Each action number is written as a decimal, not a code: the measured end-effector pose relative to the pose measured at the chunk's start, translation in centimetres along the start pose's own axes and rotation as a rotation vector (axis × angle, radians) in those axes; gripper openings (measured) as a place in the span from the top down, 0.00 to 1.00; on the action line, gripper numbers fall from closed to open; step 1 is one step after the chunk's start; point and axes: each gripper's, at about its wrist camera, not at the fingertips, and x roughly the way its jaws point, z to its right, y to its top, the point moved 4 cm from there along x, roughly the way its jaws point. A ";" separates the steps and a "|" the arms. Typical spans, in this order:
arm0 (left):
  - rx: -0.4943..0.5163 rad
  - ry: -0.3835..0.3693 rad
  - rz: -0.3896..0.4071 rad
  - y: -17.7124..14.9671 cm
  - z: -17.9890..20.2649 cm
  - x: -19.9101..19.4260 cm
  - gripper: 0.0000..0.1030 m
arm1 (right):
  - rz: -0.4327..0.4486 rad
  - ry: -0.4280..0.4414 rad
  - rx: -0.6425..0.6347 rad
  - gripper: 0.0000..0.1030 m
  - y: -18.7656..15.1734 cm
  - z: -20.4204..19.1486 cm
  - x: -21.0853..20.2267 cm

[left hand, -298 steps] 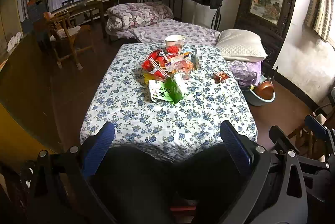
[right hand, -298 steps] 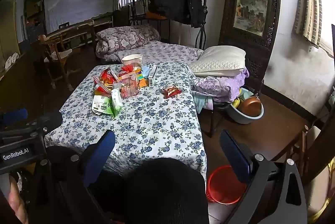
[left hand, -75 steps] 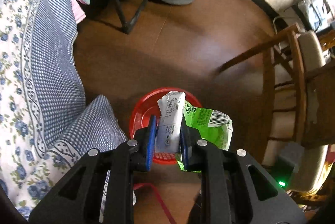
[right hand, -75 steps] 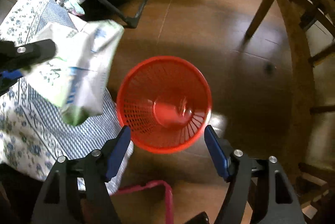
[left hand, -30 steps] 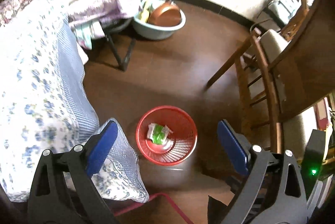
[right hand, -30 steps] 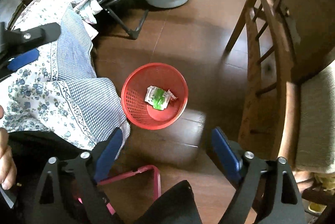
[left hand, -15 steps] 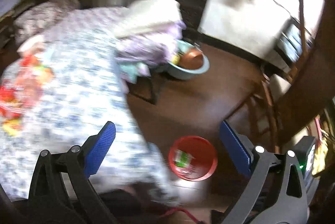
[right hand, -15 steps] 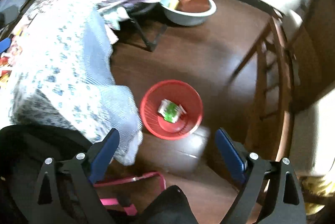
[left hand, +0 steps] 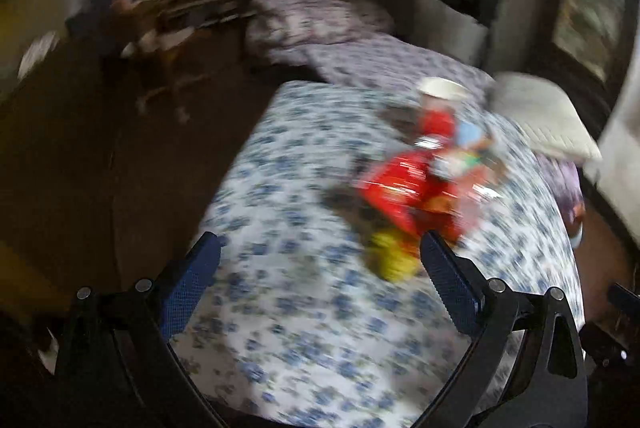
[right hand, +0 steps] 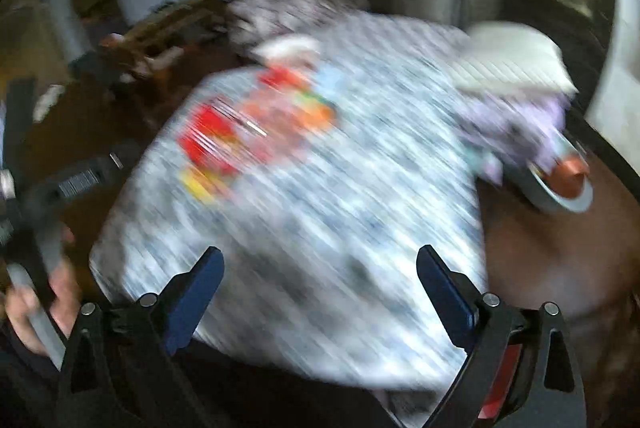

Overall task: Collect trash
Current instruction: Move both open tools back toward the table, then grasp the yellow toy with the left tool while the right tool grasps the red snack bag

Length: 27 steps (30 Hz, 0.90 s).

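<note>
Both views are blurred by motion. A heap of wrappers lies on the flowered tablecloth (left hand: 304,308): red packets (left hand: 404,183), a yellow one (left hand: 390,258) and a white paper cup (left hand: 440,89) behind. My left gripper (left hand: 320,248) hangs open over the near table with nothing between its blue pads. In the right wrist view the same wrapper heap (right hand: 224,135) sits at the left of the table (right hand: 340,228). My right gripper (right hand: 318,260) is open, its jaws still opening, empty. The red bin (right hand: 500,384) peeks out behind its right finger.
A white pillow (left hand: 544,115) and purple bedding (right hand: 516,115) lie past the table's far right. A basin with a brown bowl (right hand: 568,179) stands on the brown floor at right. A hand (right hand: 44,292) holding the other gripper shows at lower left.
Both grippers have swung up and away from the red bin on the floor toward the table; the wrapper heap has come into view. Both stay open and empty.
</note>
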 end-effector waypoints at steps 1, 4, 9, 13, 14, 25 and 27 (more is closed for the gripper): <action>-0.042 0.010 -0.004 -0.1 -1.2 0.5 0.07 | 0.028 0.023 -0.008 0.07 1.1 -1.5 1.2; -0.121 0.006 -0.040 0.0 -3.6 1.3 0.07 | 0.050 0.050 -0.045 0.07 3.0 -4.7 4.3; -0.150 -0.018 -0.028 0.3 -4.4 1.0 0.07 | 0.034 0.034 -0.099 0.07 4.5 -6.9 7.5; -0.173 -0.034 -0.027 0.2 -4.9 1.1 0.07 | 0.021 0.031 -0.087 0.13 5.0 -6.7 8.5; -0.180 -0.033 -0.025 0.1 -5.1 1.0 0.07 | 0.008 0.037 -0.080 0.16 5.1 -6.5 9.0; -0.168 -0.046 -0.069 -0.5 -4.6 2.1 0.07 | 0.001 0.055 -0.057 0.79 5.1 -5.6 10.0; -0.115 -0.075 -0.093 -0.7 -2.8 2.7 0.07 | 0.053 0.044 -0.026 0.79 4.9 -4.5 8.1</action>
